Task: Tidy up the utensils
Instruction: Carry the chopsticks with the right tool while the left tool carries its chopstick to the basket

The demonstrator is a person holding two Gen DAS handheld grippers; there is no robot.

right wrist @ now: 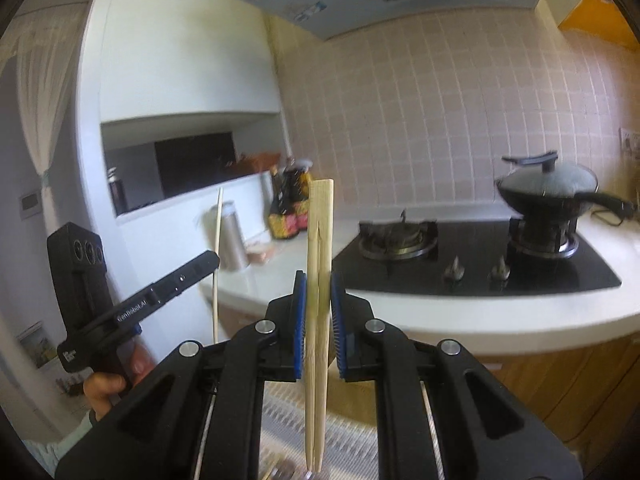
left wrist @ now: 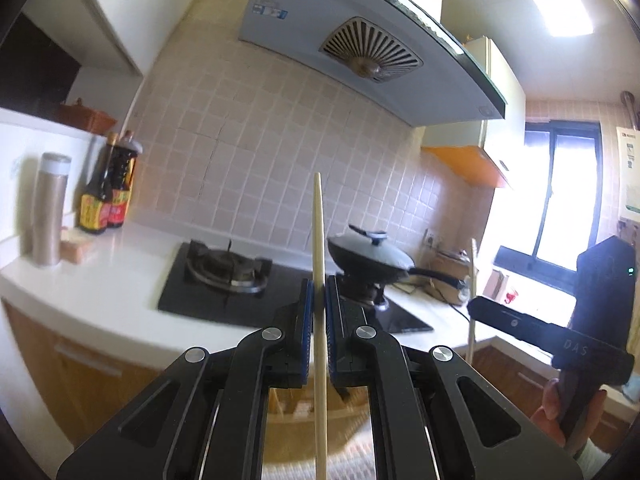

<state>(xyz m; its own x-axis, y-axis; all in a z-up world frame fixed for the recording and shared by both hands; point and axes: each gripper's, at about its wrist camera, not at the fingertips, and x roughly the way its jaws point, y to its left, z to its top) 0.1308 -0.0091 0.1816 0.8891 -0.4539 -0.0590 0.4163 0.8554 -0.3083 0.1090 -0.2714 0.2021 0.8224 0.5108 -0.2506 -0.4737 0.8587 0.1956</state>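
Nearest the left wrist lens, the left gripper (left wrist: pixel 319 296) has its blue-padded fingers (left wrist: pixel 306 312) pressed against a single pale wooden chopstick (left wrist: pixel 319 264), which stands upright between them, its tip rising against the tiled wall and its lower end running out of the bottom of the view. In the right wrist view the right gripper (right wrist: pixel 319 300) holds a pair of pale wooden chopsticks (right wrist: pixel 318 264) side by side, also upright; its blue-padded fingers (right wrist: pixel 299 308) sit close on either side of the pair, gripping it. Each gripper also shows in the other's view, off to the side, with its stick pointing upward. Beyond the fingers lies the white tabletop (right wrist: pixel 460 312) carrying a black glass gas hob (right wrist: pixel 480 264), a lidded black wok (right wrist: pixel 548 192) on its far burner, dark sauce bottles (left wrist: pixel 106 188) and a metal flask (left wrist: pixel 50 208) near the wall. No holder, drawer or tray for the utensils is clearly visible, so the task looks mid-way at most: chopsticks are picked up in both grippers and held in the air above the floor, and gathering them together and setting them into their place is not yet done.
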